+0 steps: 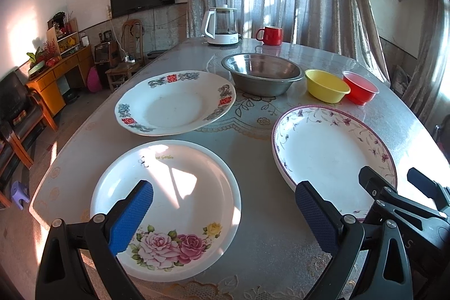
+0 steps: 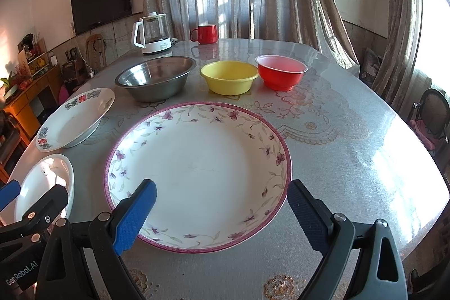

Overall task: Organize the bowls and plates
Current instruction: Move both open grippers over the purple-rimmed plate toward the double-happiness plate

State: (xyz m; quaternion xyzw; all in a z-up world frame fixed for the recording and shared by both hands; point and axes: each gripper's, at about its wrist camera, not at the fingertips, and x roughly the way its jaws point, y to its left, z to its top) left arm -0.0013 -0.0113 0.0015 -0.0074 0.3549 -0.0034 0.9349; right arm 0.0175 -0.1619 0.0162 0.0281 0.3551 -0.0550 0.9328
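Three plates lie apart on the table: a rose-print plate under the left gripper, a purple-flowered plate under the right gripper, and a red-character plate farther back. Behind them stand a steel bowl, a yellow bowl and a red bowl in a row. Both grippers hover with jaws spread wide, holding nothing. A kettle and red mug stand at the far edge.

Rose plate reads "Garden"; left gripper "GenRobot.AI".
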